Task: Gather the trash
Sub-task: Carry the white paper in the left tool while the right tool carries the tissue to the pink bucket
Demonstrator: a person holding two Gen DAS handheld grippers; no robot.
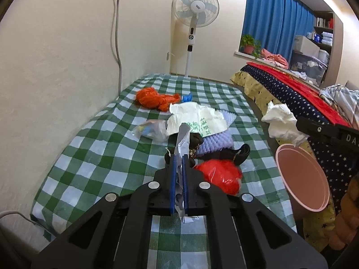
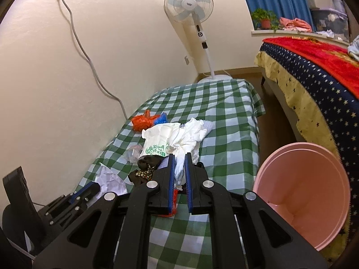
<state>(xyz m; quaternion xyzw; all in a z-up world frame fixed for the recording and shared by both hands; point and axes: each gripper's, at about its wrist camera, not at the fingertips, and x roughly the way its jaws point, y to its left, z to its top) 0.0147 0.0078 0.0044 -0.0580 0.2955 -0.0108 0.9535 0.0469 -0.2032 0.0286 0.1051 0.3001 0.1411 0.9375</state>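
Note:
My left gripper point(image 1: 178, 157) is shut on a crumpled white paper scrap point(image 1: 182, 144) above the green checked bed point(image 1: 94, 148). My right gripper point(image 2: 180, 157) is shut on a crumpled white tissue point(image 2: 190, 134); in the left wrist view that tissue point(image 1: 282, 123) hangs above the pink bin point(image 1: 303, 179). The bin point(image 2: 303, 192) stands at the bed's right side, tilted toward me. On the bed lie an orange plastic bag point(image 1: 154, 99), a red plastic bag point(image 1: 221, 176), a clear plastic bag point(image 1: 150, 131) and a white printed bag point(image 1: 197, 120).
Dark cloth point(image 1: 235, 154) and a lilac knitted piece point(image 1: 215, 142) lie among the trash. A standing fan point(image 1: 195, 11) is beyond the bed. A second bed with a starred cover point(image 2: 314, 85) is on the right. A cable point(image 2: 89, 60) runs down the wall.

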